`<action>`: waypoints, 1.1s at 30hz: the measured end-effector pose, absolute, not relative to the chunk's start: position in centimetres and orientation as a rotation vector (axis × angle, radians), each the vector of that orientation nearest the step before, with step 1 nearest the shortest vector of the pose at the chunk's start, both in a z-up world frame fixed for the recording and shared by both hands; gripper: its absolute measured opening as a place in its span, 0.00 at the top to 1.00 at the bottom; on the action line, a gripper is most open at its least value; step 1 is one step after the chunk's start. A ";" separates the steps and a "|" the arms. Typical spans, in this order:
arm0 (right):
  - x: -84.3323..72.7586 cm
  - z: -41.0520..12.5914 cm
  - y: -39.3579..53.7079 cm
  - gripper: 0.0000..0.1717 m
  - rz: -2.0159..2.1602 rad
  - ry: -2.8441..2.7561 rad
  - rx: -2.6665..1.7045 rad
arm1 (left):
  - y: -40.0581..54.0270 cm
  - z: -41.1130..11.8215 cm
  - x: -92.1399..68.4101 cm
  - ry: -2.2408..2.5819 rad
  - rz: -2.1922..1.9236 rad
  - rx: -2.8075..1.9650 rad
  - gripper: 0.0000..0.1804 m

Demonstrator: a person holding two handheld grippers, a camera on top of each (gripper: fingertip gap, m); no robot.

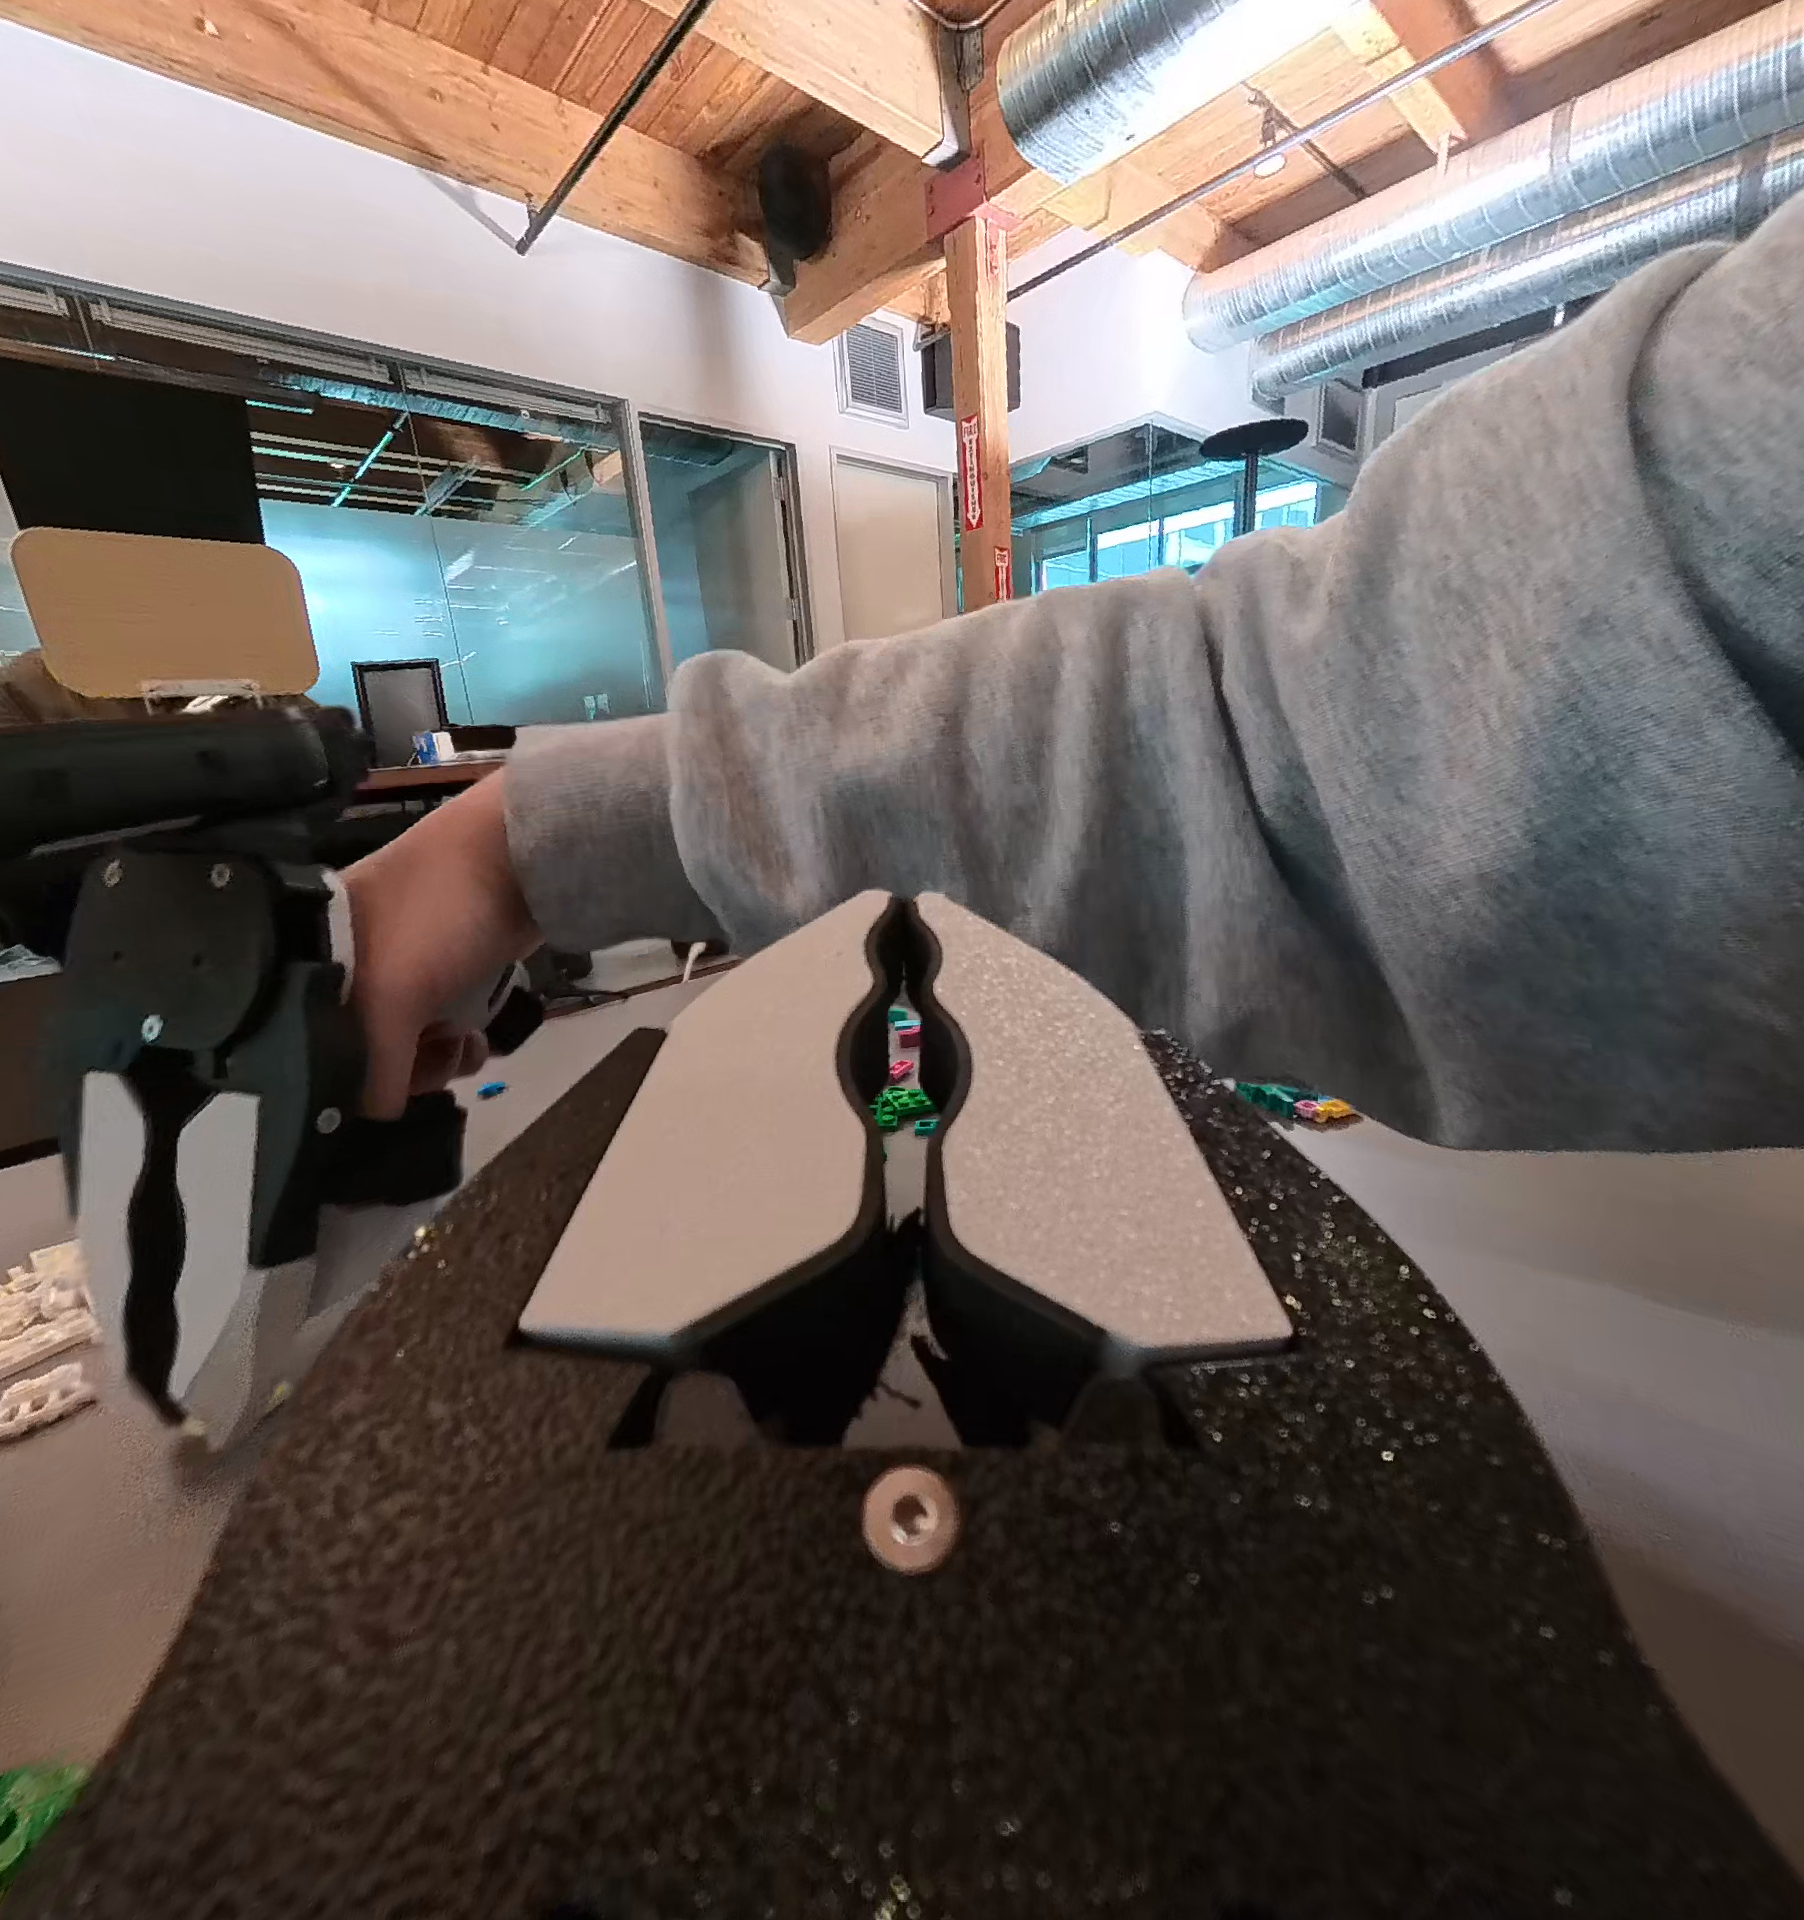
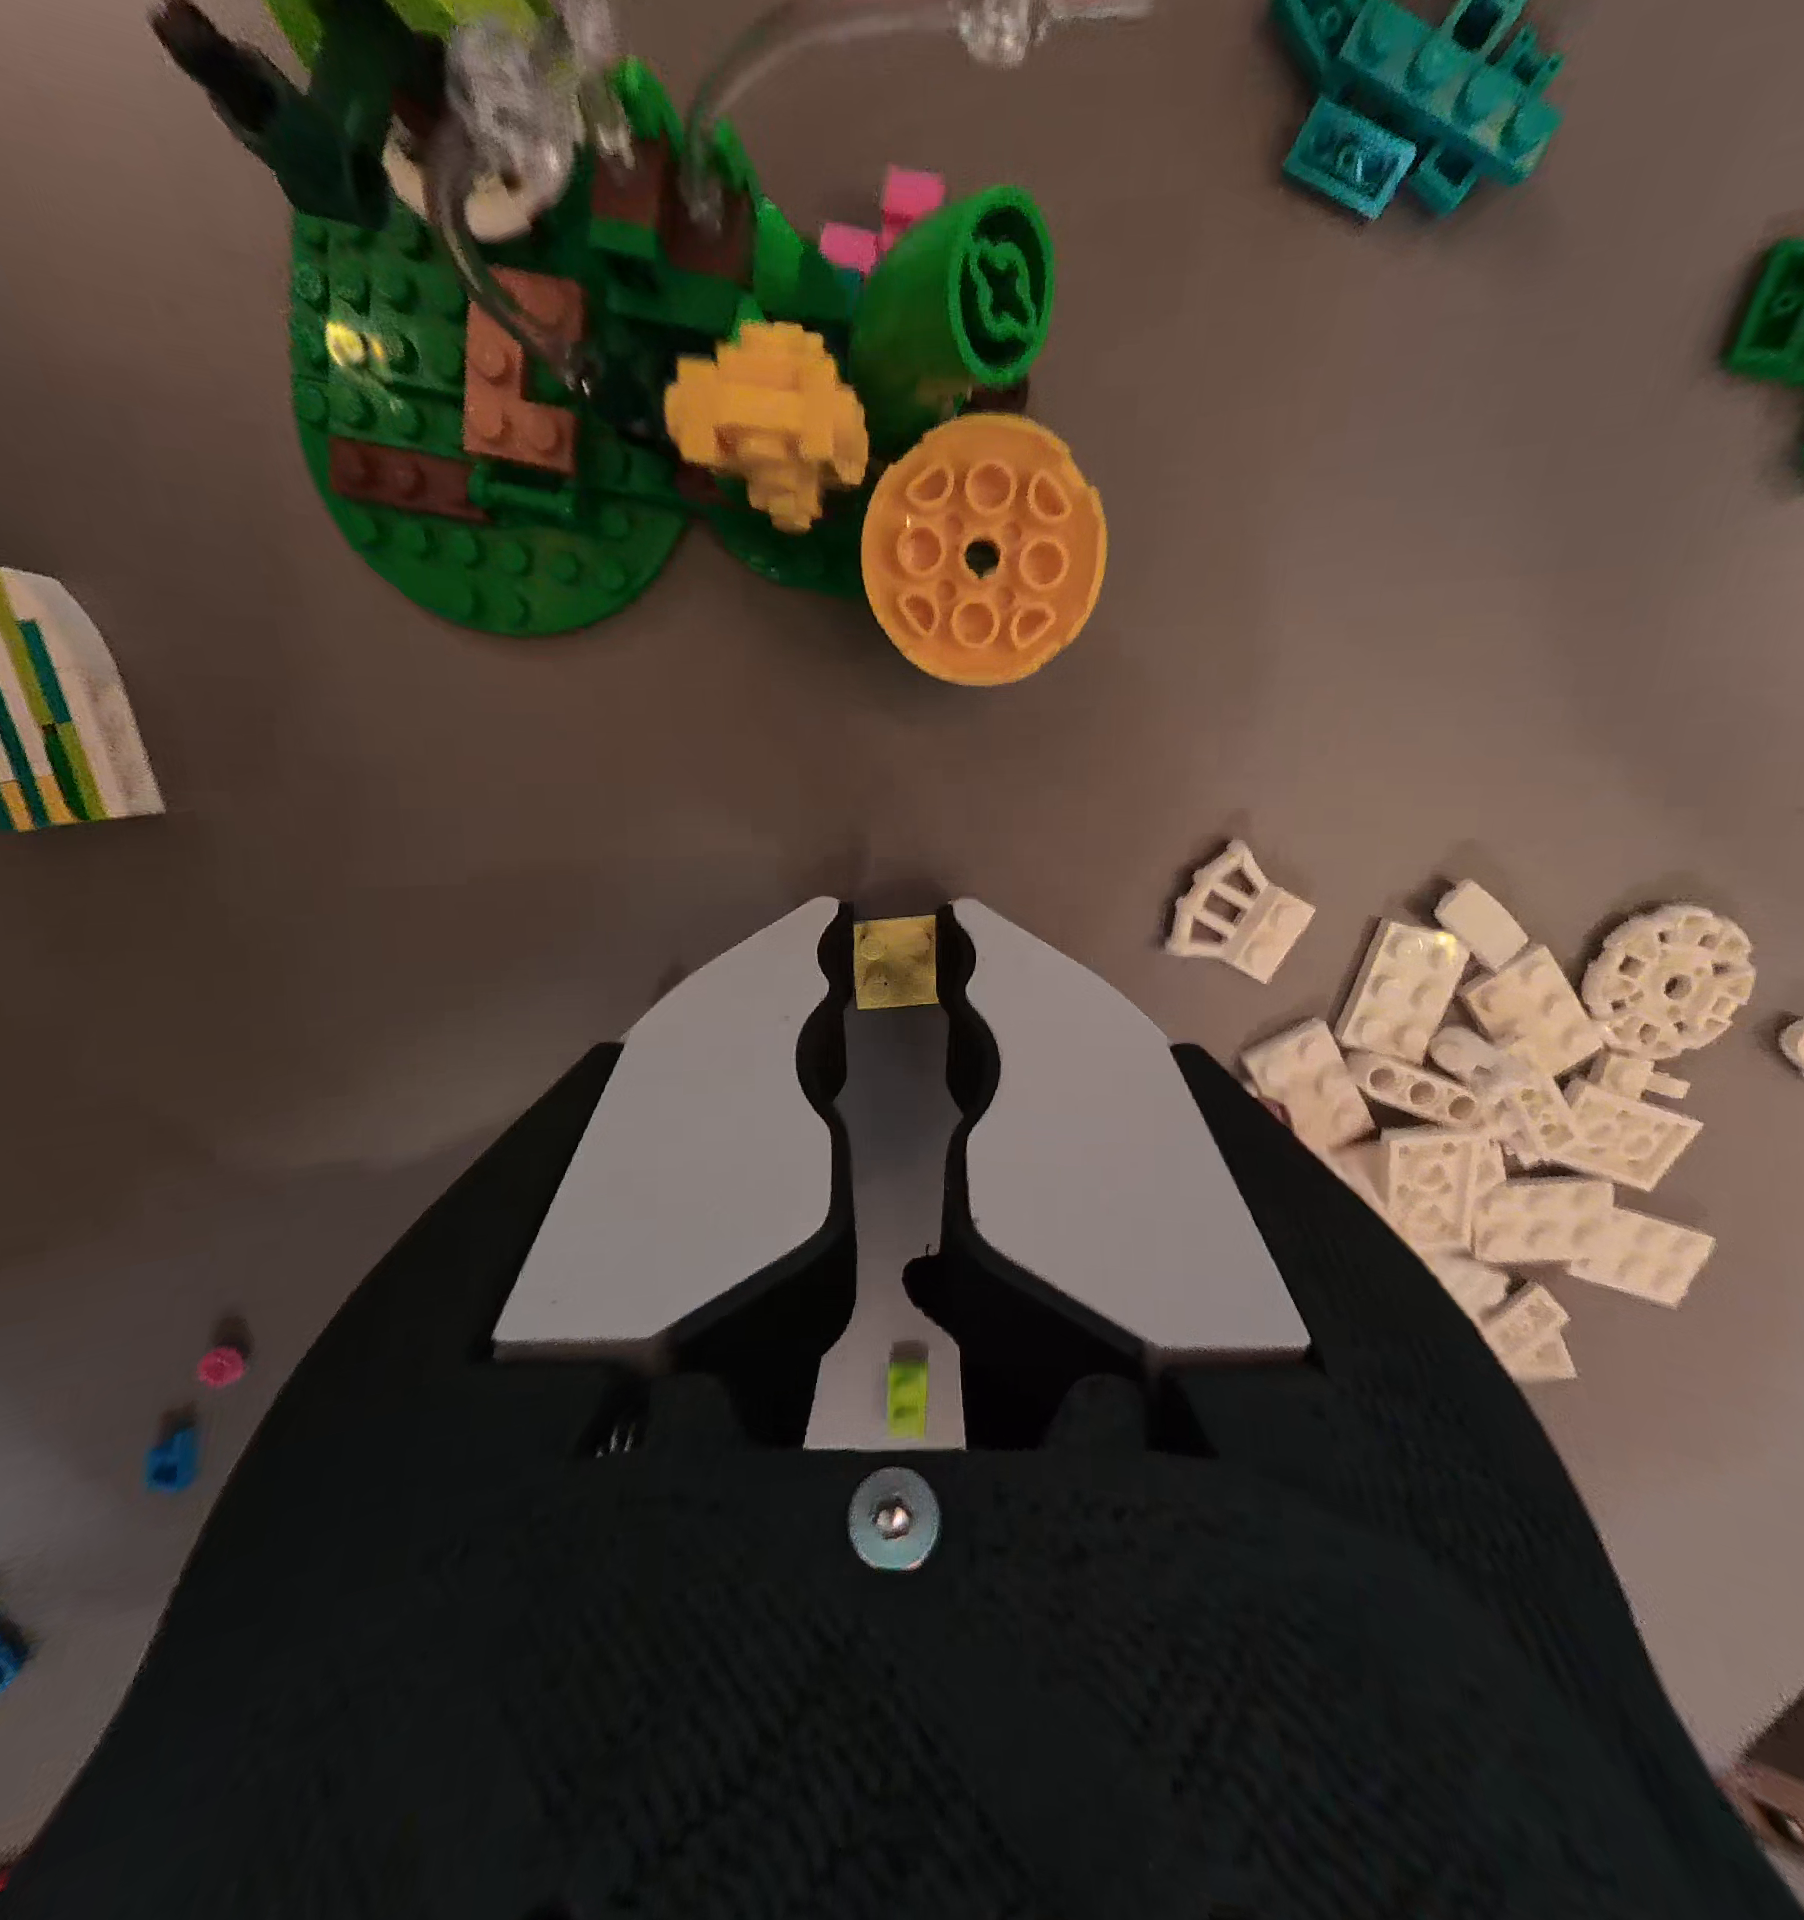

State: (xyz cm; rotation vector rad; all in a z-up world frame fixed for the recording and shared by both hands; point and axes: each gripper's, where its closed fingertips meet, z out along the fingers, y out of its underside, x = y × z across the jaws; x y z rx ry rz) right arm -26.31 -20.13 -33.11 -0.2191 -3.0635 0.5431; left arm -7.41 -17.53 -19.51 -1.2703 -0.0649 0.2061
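Between right tool (image 2: 896, 920) tips, yellow plate (image 2: 895, 964).

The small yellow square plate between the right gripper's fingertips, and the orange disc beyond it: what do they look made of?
Yellow plate: likely hard moulded plastic, dull finish, round studs on top. Orange disc: likely the same plastic, slightly glossy, moulded rings around a centre hole.

Ahead of the right hand-held gripper (image 2: 896, 961) lies a bare stretch of counter (image 2: 462, 883). Beyond it stand the green brick model (image 2: 482, 416) and orange round plate (image 2: 984, 551); a white brick pile (image 2: 1480, 1122) crowds the right, a striped curved piece (image 2: 41, 707) the left.
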 end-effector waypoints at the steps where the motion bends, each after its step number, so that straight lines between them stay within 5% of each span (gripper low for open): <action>1: -26.5 -32.9 -19.3 0.92 0.514 -3.047 -0.216 | -17.6 -19.5 -7.4 -0.066 0.205 -1.271 1.00; 13: -25.6 -31.2 1.9 0.92 0.138 -2.789 -0.863 | -17.2 -19.6 -7.3 -0.052 0.213 -1.278 1.00; 18: -25.6 -30.9 -1.6 0.73 0.450 -2.750 -0.966 | -17.5 -19.6 -7.7 -0.075 0.208 -1.271 1.00; 23: -22.7 -29.2 -13.5 0.81 0.897 -2.846 -0.577 | -17.4 -19.6 -7.5 -0.060 0.214 -1.275 1.00; 33: -21.4 -32.6 -18.6 0.87 0.724 -3.002 -0.358 | -17.4 -19.6 -7.4 -0.053 0.214 -1.280 1.00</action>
